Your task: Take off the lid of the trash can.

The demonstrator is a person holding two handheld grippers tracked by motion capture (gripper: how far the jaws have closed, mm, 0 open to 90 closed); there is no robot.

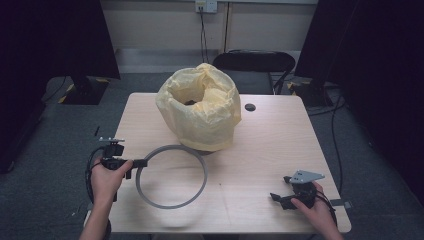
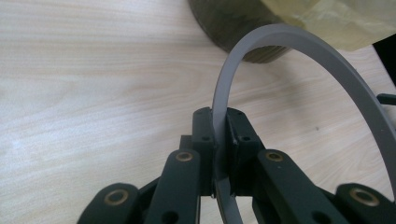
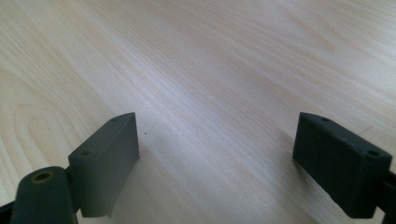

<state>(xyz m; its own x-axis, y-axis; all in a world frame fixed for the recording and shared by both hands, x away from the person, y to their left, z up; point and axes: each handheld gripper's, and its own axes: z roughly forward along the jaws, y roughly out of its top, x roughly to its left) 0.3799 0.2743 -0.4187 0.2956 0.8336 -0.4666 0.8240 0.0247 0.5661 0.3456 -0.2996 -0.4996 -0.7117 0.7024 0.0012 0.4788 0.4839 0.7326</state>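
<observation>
Left gripper (image 2: 218,140) pinches the flat grey plastic ring (image 1: 171,176) at its left rim, near the tabletop's (image 1: 270,145) front-left corner. Right gripper (image 3: 217,163) gapes wide, holding nothing, front-right. Crinkled yellow bag (image 1: 200,106) over a dark round bin sits mid-back. Pale wood-grain top, grey carpet.

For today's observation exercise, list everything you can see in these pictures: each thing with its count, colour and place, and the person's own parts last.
Table: one, light wood, centre of the room.
Bin bag: one, pale yellow, lining a dark container at the table's far middle.
Ring: one, grey, a thin hoop at the table's near left, reaching up to the container.
Cable hole: one, dark, in the tabletop right of the bag.
Chair: one, black, behind the table.
Wall socket: one, white, on the back wall.
Left gripper: one, black, near left, jaws clamped on the ring's band.
Right gripper: one, black, near right, jaws wide apart above bare table.
Hands: two, holding the grippers.
</observation>
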